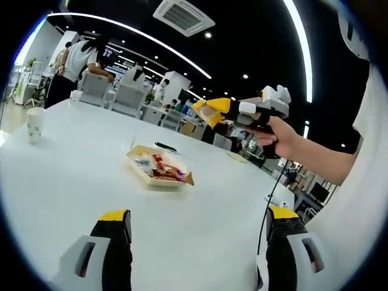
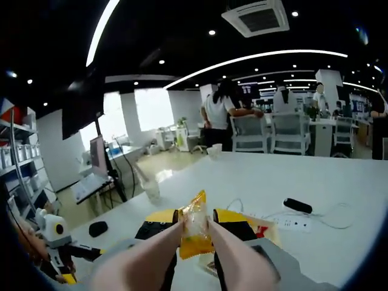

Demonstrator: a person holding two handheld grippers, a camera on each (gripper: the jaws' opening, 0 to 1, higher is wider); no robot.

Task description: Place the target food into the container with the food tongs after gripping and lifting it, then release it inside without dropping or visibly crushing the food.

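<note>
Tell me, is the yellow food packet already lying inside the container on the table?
No, the yellow food packet is held up between the jaws of the right hand-held gripper, not in the container.

A white table (image 1: 73, 182) spreads wide; a paper cup (image 1: 34, 124) stands near its far left edge. On the same table, a black remote-like bar (image 2: 297, 206) lies just beside a white power strip (image 2: 291, 223) and its cable. Beyond the table, a person (image 2: 218, 115) stands by grey chairs (image 2: 290, 132)
</note>
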